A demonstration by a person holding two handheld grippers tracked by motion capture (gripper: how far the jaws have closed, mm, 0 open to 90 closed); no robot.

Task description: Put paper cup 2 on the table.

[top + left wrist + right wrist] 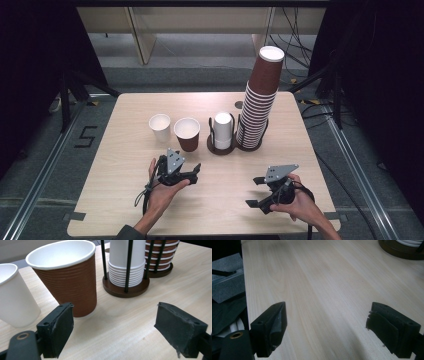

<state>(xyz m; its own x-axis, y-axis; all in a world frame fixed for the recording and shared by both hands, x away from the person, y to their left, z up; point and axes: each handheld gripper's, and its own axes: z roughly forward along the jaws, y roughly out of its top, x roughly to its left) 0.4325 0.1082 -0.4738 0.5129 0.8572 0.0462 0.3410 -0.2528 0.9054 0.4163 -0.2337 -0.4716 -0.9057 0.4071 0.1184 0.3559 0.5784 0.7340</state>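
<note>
Black jaws gape wide on left gripper (186, 172) and right gripper (256, 192), both empty.

Pale wood-grain counter (120, 170); brown ribbed paper cup (67, 277), white inside; plain white paper cup (13, 297); black jaws.

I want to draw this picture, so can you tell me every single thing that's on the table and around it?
table: one, light wood, in the middle of the grey floor
white cup: one, white, standing alone, back left
brown cup: one, brown with white inside, right beside the white cup
white cup stack: one, white, upside down in a dark round holder
brown cup stack: one tall, brown, leaning, in the next holder
left claw: one, black, open, near the brown cup
right claw: one, black, open, front right
hands: two, holding the claws
</note>
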